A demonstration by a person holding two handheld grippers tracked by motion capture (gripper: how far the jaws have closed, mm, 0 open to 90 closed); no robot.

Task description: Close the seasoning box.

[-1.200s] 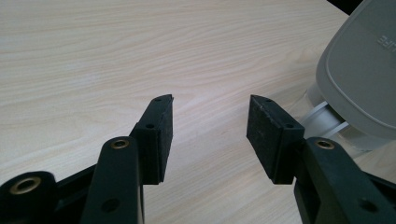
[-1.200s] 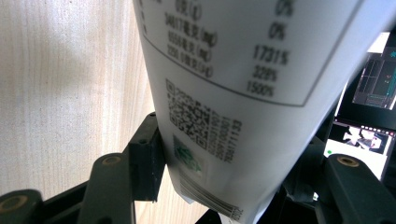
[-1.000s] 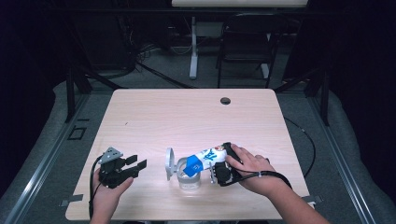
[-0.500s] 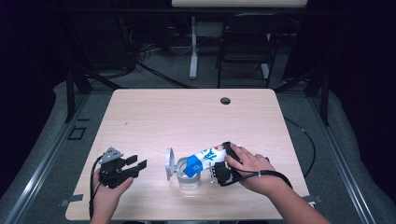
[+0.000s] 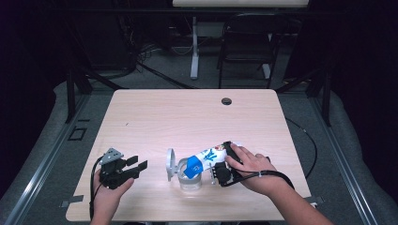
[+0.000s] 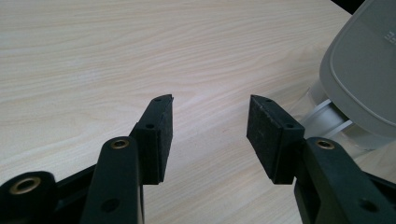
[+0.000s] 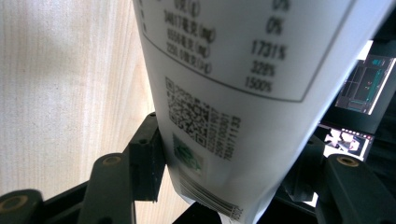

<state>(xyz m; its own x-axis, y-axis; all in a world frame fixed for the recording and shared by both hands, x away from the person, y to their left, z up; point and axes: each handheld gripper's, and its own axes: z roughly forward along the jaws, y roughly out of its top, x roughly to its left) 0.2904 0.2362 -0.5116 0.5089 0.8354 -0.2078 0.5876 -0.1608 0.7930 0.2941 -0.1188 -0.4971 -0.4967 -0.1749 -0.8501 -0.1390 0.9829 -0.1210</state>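
While tipped over the clear container (image 5: pixel 189 177) for pouring, white packet (image 5: pixel 206 157) stays clamped in right gripper (image 5: pixel 217 165) | left gripper (image 5: pixel 137 167): jaws apart, empty, idle nearby on table (image 5: pixel 187 117).

Three camera views of one pale wooden table (image 5: pixel 155 117): one fixed overhead, two riding on hand-held grippers.

The high view looks forward and down from above the person's side, far enough to take in the whole tabletop and the dark floor around it. The left gripper view sits low and close behind its black two-jaw left gripper (image 6: pixel 209 133), facing along the wood grain toward a clear jar with a grey hinged lid (image 6: pixel 359 79), which the high view shares near the table's front edge (image 5: pixel 180 171). The right gripper view looks along the black two-jaw right gripper (image 7: pixel 229 172), very near a white printed pouch (image 7: pixel 224 93), seen from above too (image 5: pixel 209 157).
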